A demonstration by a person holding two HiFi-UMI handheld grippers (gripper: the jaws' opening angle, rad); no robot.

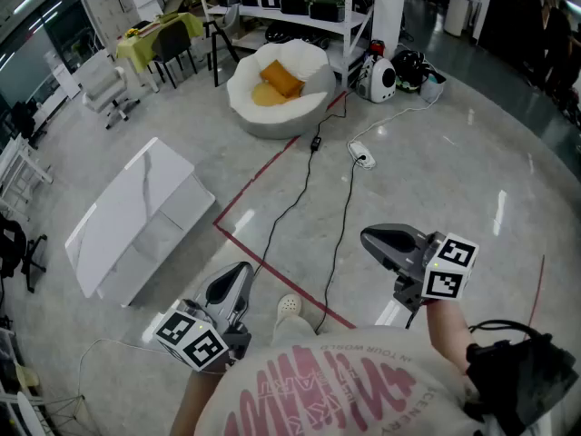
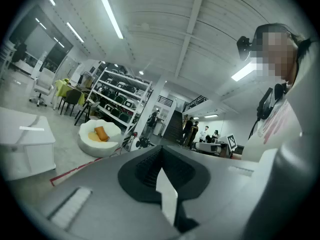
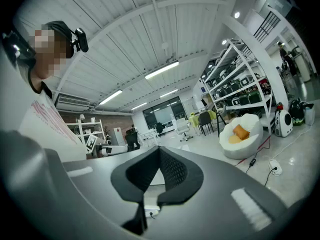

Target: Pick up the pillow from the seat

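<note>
An orange pillow point(image 1: 280, 78) lies in a white round seat point(image 1: 263, 116) far ahead, near the shelving. The same pillow point(image 2: 101, 133) shows small in the left gripper view on the white seat point(image 2: 97, 144), and again point(image 3: 241, 131) in the right gripper view on the seat point(image 3: 242, 144). My left gripper point(image 1: 229, 282) is held low at the person's left, jaws shut with nothing between them. My right gripper point(image 1: 381, 242) is held at the person's right, also shut and empty. Both are far from the seat.
A white low table point(image 1: 136, 216) stands at the left. Black cables point(image 1: 304, 198) and a white power strip point(image 1: 362, 159) run across the floor beside red floor tape point(image 1: 263, 175). Shelving point(image 1: 300, 7), chairs and a white robot vacuum unit point(image 1: 379, 78) stand behind the seat.
</note>
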